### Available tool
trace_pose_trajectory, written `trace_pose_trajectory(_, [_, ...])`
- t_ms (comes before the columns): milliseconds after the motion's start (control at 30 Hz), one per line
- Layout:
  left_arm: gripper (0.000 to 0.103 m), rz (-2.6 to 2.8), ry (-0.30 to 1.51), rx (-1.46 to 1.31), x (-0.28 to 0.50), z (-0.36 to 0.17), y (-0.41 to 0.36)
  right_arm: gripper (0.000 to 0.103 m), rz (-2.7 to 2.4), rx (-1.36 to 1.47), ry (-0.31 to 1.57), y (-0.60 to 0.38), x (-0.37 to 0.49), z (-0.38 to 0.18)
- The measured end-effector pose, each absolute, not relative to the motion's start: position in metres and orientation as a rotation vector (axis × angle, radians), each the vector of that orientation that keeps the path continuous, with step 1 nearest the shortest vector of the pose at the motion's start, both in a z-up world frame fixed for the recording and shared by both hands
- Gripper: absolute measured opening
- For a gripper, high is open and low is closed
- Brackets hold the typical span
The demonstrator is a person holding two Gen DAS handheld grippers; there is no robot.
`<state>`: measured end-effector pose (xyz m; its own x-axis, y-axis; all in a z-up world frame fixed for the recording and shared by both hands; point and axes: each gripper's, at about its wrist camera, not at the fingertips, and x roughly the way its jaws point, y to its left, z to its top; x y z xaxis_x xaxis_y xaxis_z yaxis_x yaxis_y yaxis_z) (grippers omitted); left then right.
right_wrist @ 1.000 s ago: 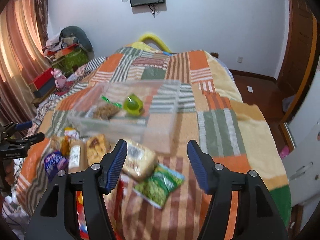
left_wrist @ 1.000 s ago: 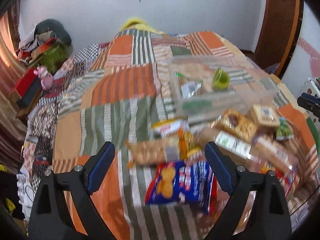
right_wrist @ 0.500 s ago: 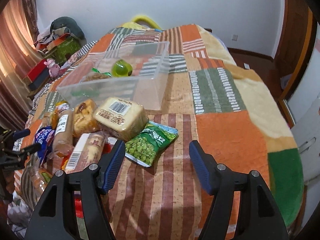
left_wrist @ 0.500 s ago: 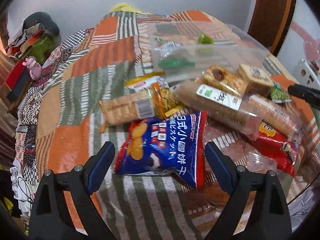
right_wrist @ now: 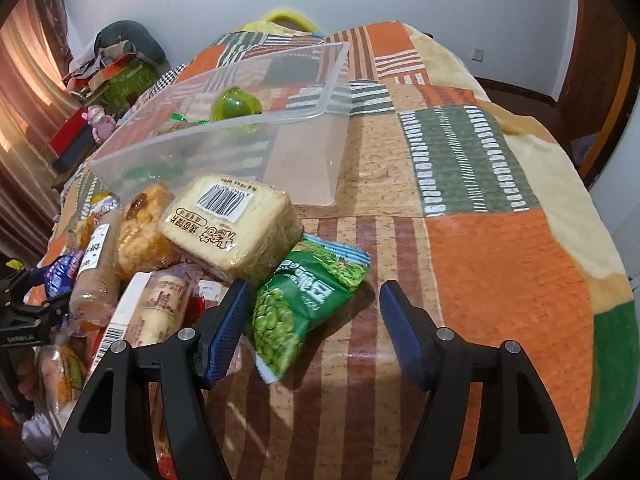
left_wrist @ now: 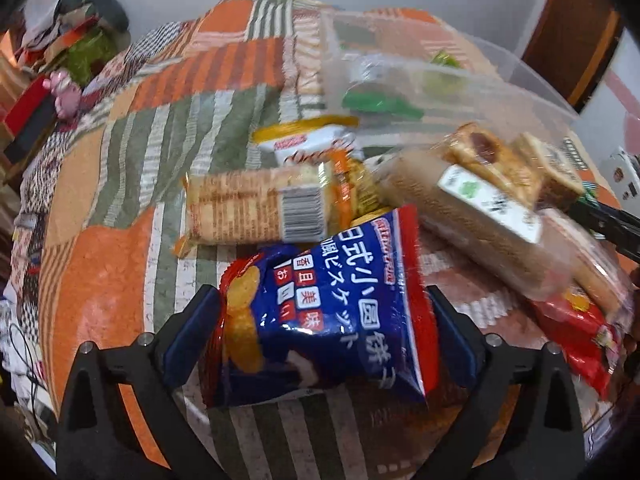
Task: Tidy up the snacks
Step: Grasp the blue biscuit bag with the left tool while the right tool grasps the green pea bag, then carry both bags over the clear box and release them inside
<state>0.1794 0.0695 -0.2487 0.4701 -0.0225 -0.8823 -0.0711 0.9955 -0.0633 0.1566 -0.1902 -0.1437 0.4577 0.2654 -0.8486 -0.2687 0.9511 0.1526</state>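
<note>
A heap of snack packs lies on a patchwork blanket. My left gripper (left_wrist: 324, 316) is open, its jaws either side of a blue biscuit bag (left_wrist: 320, 320). Beyond it lie a cracker sleeve (left_wrist: 256, 210) and a long brown roll pack (left_wrist: 472, 216). My right gripper (right_wrist: 314, 312) is open, with a green pea bag (right_wrist: 304, 296) lying between its jaws, nearer the left one. A cream cake pack (right_wrist: 232, 224) sits just behind it. A clear plastic box (right_wrist: 224, 140) stands farther back, holding a green fruit-shaped item (right_wrist: 236, 108).
The blanket (right_wrist: 500, 272) runs bare to the right of the heap. A red pack (left_wrist: 576, 328) lies at the heap's right edge in the left wrist view. Clutter and a pink toy (right_wrist: 100, 120) sit at the far left. A wooden door (right_wrist: 592, 40) stands at right.
Both grippers have moved down and forward toward the heap. The blue bag now sits between my left jaws, and the pea bag between my right jaws. Both stay open.
</note>
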Motion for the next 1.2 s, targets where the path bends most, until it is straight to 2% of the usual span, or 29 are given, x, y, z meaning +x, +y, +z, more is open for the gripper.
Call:
trace_pose_trajectory(133, [0.098, 0.042, 1.062, -0.075, 0.178, -0.251, 0.068, 0.059, 0.33, -0.003, 1.04, -0.19, 0.158, -0.144])
trace_pose_trajectory(200, [0.094, 0.047, 1.05, -0.06, 0.176, -0.248, 0.066, 0.041, 0.344, 0.01, 1.038, -0.19, 0.158, -0.143])
trace_pose_trajectory(233, [0.085, 0.053, 1.041, -0.048, 0.175, -0.246, 0.065, 0.037, 0.355, 0.024, 1.042, -0.192, 0.157, -0.143])
trace_pose_trajectory(267, [0.083, 0.05, 1.039, -0.039, 0.173, -0.245, 0.065, 0.032, 0.357, 0.031, 1.042, -0.193, 0.158, -0.143])
trace_pose_trajectory(400, [0.075, 0.028, 1.018, -0.013, 0.167, -0.239, 0.064, 0.026, 0.361, 0.035, 1.032, -0.194, 0.157, -0.142])
trace_pose_trajectory(567, [0.068, 0.019, 0.999, -0.004, 0.159, -0.229, 0.063, 0.021, 0.36, 0.036, 1.008, -0.198, 0.15, -0.133])
trace_pose_trajectory(1200, [0.068, -0.041, 0.801, -0.057, 0.171, -0.138, 0.048, 0.021, 0.37, 0.043, 0.825, -0.202, 0.151, -0.07])
